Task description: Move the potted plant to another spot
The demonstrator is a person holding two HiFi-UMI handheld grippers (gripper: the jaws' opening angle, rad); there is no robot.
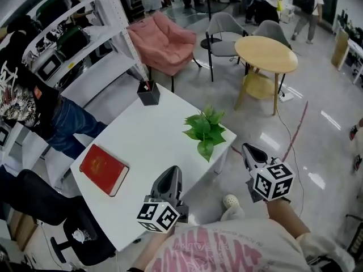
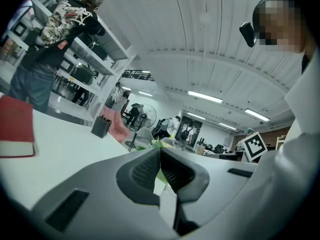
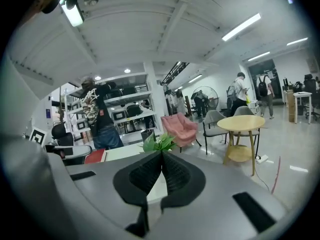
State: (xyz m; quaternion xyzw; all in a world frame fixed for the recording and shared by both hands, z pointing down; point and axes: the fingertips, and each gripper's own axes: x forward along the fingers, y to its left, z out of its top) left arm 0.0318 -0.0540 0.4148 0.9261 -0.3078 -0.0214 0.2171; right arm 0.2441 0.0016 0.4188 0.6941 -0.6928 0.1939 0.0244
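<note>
Grey jaws, pressed tight on both sides. My left gripper [image 1: 173, 171] is clenched on nothing and hangs over the near edge of the white desk [image 1: 153, 137]. In the left gripper view its ribbed pads [image 2: 145, 171] meet along one seam. My right gripper [image 1: 247, 148] is clamped empty too, off the desk's right side above the glossy floor, and the right gripper view shows its pads [image 3: 142, 176] closed together. To my left a red book [image 1: 104, 169] lies flat on the desk near its left edge. Ahead of my grippers, the potted plant [image 1: 205, 131] stands at the desk's right edge, well apart from both of them. Its leaves hang past the rim, and I can't make out the pot under them. At the far corner stands a black pen holder [image 1: 148, 93]. Beyond the desk there's a pink armchair [image 1: 164, 41], a round yellow table [image 1: 265, 54] with grey chairs beside it, and people walking at the back of the room.
</note>
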